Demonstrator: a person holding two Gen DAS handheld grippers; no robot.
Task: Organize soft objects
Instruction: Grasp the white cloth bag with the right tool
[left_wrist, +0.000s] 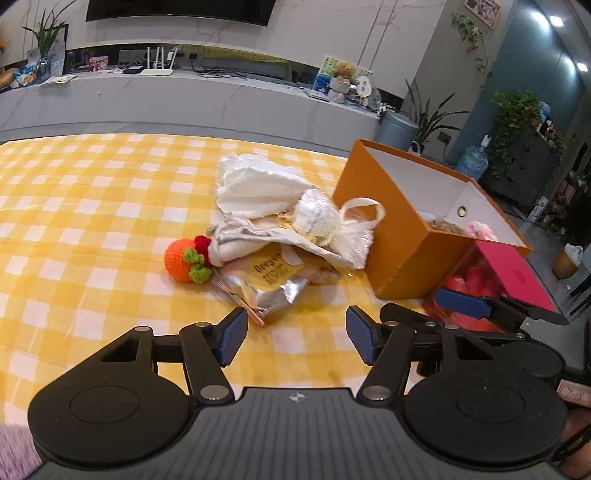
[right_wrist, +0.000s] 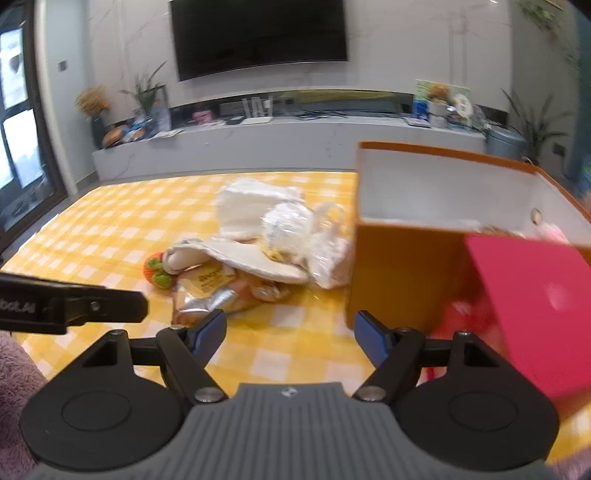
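- At the far left of the left wrist view we see a potted plant (left_wrist: 46, 33) on the long grey-white media console (left_wrist: 184, 96), which runs along the back wall under a dark wall-mounted television (left_wrist: 181, 11); a white router (left_wrist: 159, 64) sits on the console.
- Below the console we see the yellow-and-white checked cloth (left_wrist: 92, 192) covering the whole work surface.
- Our left gripper (left_wrist: 295, 338) hangs low over the cloth with its blue-padded fingers (left_wrist: 232, 338) wide apart and nothing between them.
- Just ahead lies the pile of soft things: an orange crocheted fruit (left_wrist: 183, 264) at its left edge touches a grey-white cloth (left_wrist: 251, 240), with a folded white towel (left_wrist: 258, 184) behind, a clear plastic bag (left_wrist: 325, 221) toward the right, and a gold snack pouch (left_wrist: 273, 280) nearest us.
- Right of the pile, just beside the plastic bag, stands the open orange box (left_wrist: 399, 229), white inside; something pink shows in it, too small to name.
- A pink box (left_wrist: 513, 269) sits against the orange box's right side.
- Our right gripper (right_wrist: 291, 334) hovers near the orange box's front corner, fingers (right_wrist: 212, 332) spread apart and empty.
- At the far right, leafy plants (left_wrist: 517, 110) stand against a blue-grey wall.
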